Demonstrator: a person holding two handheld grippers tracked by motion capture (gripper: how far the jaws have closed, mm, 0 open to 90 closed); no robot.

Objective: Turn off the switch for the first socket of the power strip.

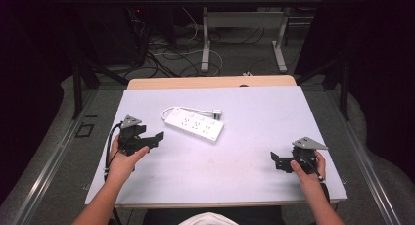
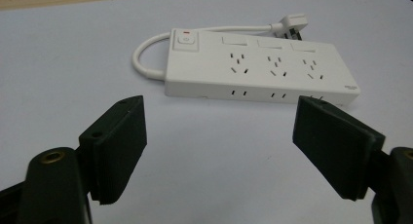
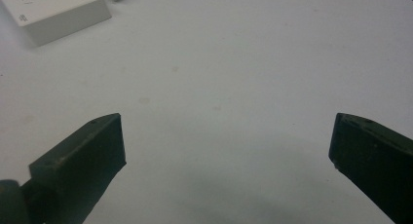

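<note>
my left hand (image 1: 125, 159) holds my left claw (image 1: 155, 138) at the near left of the table (image 1: 254, 186), jaws pointing right and a bit away from me, toward the power strip (image 1: 195, 124). jaws wide apart, nothing between them. in the left gripper view the two black pads (image 2: 117, 146) stand wide with bare table surface in the gap, and the power strip (image 2: 258, 70) lies just past them, long side facing me. grey three-cornered plate (image 1: 130, 121) sits on top of the claw, black cable (image 1: 108, 146) trails down by my wrist.

my right hand (image 1: 306, 168) holds my right claw (image 1: 275, 159) at the near right of the table, jaws pointing left. jaws wide here too, empty. in the right gripper view the pads (image 3: 92, 146) are far apart over bare table, with a corner of the power strip (image 3: 53, 12) at the top left, well apart from the jaws.

farther in, the power strip lies flat near the middle of the table, a bit left of centre, angled. white body, switch with a red mark (image 2: 185, 39) at the left end in the left gripper view, three sets of sockets along the top. white cord (image 2: 146, 53) loops out from the switch end and runs behind the strip to the plug (image 2: 292, 25), which lies on the table just beside the far long edge.

beyond the table: a wooden edge strip (image 1: 210, 82), then floor with loose cables (image 1: 171, 54) and the legs of another table (image 1: 205, 44).
</note>
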